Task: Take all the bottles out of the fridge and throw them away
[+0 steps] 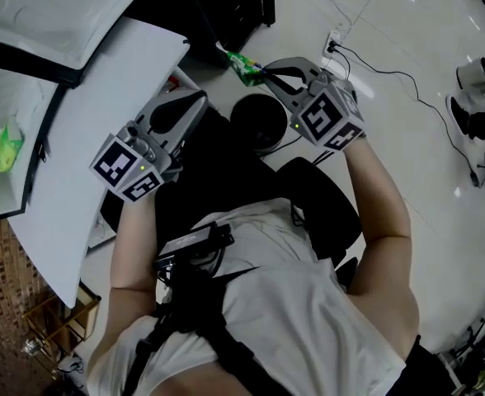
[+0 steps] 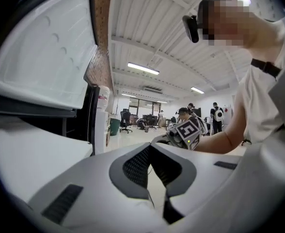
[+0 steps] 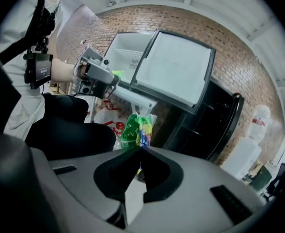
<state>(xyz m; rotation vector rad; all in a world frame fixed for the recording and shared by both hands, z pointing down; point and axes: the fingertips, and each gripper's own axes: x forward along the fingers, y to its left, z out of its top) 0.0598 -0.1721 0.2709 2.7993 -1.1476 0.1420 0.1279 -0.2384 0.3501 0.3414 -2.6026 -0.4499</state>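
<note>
Clearing looks partway done. Your right gripper (image 1: 263, 73) is clamped on the tip of a crumpled green bottle (image 1: 244, 64) with a bright label, holding it near the black bin (image 1: 257, 124). Your left gripper (image 1: 198, 99) is closed on nothing. Another green thing (image 1: 7, 147) sits in the open fridge (image 1: 102, 89), probably next to fetch.

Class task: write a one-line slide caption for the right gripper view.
Right gripper pinching a green plastic item in front of the open fridge door.

Glossy floor (image 1: 424, 163), crinkled plastic bottle (image 3: 135, 127)
</note>
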